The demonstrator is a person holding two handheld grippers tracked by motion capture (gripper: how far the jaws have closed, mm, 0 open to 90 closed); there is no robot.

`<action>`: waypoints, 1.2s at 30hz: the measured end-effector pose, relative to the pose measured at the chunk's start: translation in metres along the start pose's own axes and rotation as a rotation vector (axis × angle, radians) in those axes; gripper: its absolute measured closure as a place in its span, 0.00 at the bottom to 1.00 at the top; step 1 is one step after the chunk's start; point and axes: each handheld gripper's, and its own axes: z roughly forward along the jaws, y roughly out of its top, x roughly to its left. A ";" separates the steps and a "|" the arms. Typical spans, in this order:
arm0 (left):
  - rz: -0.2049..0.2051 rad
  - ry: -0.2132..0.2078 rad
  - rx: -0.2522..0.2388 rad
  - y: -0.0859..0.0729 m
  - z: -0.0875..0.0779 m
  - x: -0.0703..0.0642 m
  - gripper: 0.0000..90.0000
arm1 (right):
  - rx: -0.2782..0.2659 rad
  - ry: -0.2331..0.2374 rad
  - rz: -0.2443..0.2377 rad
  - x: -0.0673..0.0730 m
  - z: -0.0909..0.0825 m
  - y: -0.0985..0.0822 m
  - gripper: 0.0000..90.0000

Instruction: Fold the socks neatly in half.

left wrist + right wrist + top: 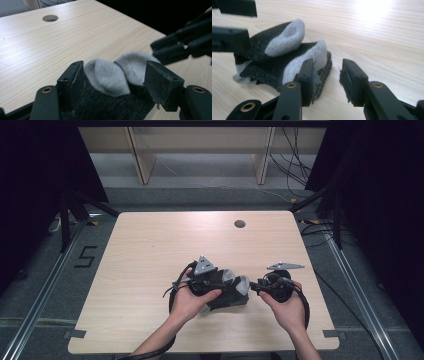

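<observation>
The pair of socks, dark grey knit with pale grey toes and heels, lies bunched near the front middle of the desk, one sock stacked on the other. In the left gripper view the two pale toe caps bulge up side by side between the left gripper's fingers, which stand apart on either side of the bundle; the knit sits between them, and the pads look to flank it loosely rather than pinch it, so this reads as a released or slackened hold. That placement would suit keeping the two toes lined up while the other hand works.

The right gripper comes at the socks from the opposite end. Its fingers stand at a middling gap with bare desk between them; one finger lies against the edge of the lower sock, nothing clamped. Judging by this, the right gripper is placed to take the free edge next.

A round cable hole lies well away at the far side of the desk.
</observation>
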 end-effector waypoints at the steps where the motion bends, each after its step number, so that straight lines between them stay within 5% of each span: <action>1: -0.004 0.000 0.010 -0.002 0.000 0.001 0.35 | 0.001 -0.024 -0.011 -0.001 0.000 0.001 0.70; 5: 0.038 -0.006 0.063 -0.010 0.003 0.002 0.34 | -0.057 -0.011 0.017 0.003 -0.004 0.005 0.70; 7: 0.073 -0.003 0.082 -0.013 0.006 0.001 0.34 | -0.076 -0.006 -0.012 0.004 -0.007 0.007 0.70; 15: 0.156 0.026 0.144 -0.017 0.016 -0.004 0.40 | 0.011 0.010 -0.025 0.006 0.011 0.002 0.78; 20: 0.192 0.016 0.175 -0.021 0.021 -0.004 0.53 | 0.082 0.023 0.023 0.003 0.018 -0.004 0.83; 21: 0.197 0.018 0.178 -0.021 0.021 -0.004 0.57 | 0.061 0.012 -0.013 0.002 0.021 -0.005 0.83; 24: 0.202 0.000 0.167 -0.020 0.020 -0.006 0.73 | 0.078 -0.016 -0.012 0.003 0.023 -0.006 0.85; 25: 0.205 0.000 0.156 -0.020 0.020 -0.006 0.78 | 0.080 -0.002 0.033 0.006 0.023 -0.007 0.86; 26: 0.197 -0.002 0.147 -0.019 0.019 -0.007 0.82 | 0.085 0.016 0.002 0.002 0.023 -0.006 0.88; 27: 0.192 0.000 0.137 -0.018 0.017 -0.007 0.86 | 0.092 0.020 0.033 0.005 0.022 -0.006 0.91; 28: 0.194 0.002 0.126 -0.017 0.016 -0.006 0.88 | 0.081 0.005 -0.004 0.003 0.023 -0.005 0.93; 34: 0.149 0.019 0.047 -0.006 -0.002 0.000 0.91 | 0.072 0.004 -0.033 0.000 0.023 -0.005 0.96; 36: 0.148 0.030 0.040 -0.002 -0.009 0.002 0.91 | 0.083 0.036 -0.037 -0.001 0.025 -0.005 0.96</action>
